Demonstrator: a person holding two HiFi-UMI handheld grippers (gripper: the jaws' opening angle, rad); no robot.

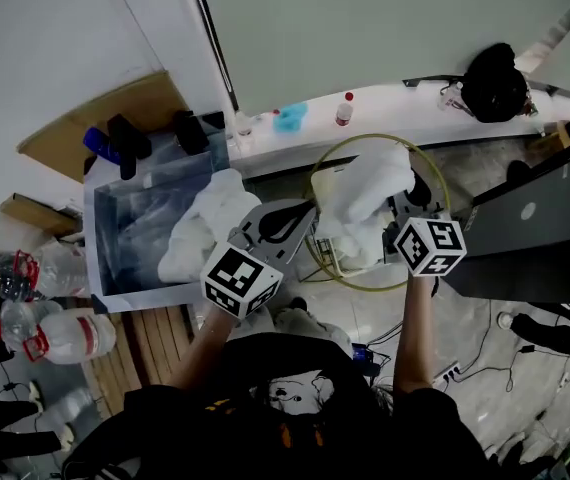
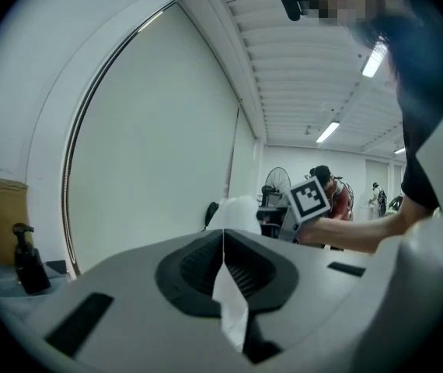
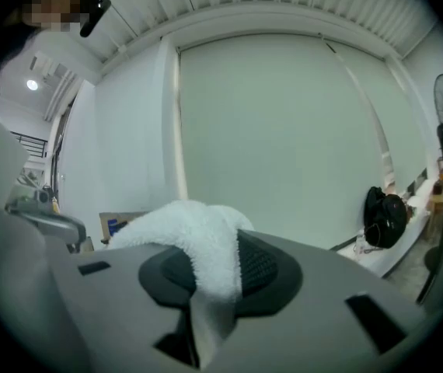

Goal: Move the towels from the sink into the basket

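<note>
The steel sink (image 1: 115,258) is at the left in the head view, with a white towel (image 1: 210,223) draped over its right edge. Beside that towel my left gripper (image 1: 305,210) points toward the basket. In the left gripper view the left gripper (image 2: 223,235) is shut on a thin white fold of towel (image 2: 231,309). My right gripper (image 1: 405,213) holds a second white towel (image 1: 365,193) bunched over the round basket with the yellow-green rim (image 1: 443,190). In the right gripper view the right gripper (image 3: 218,235) has its jaws shut on this fluffy towel (image 3: 198,247).
Dark pump bottles (image 1: 125,143) stand behind the sink. A white ledge behind the basket carries a small bottle (image 1: 344,108), a blue object (image 1: 290,118) and a black bag (image 1: 493,83). Plastic bottles (image 1: 60,333) lie at the left. Cables run over the floor (image 1: 485,348).
</note>
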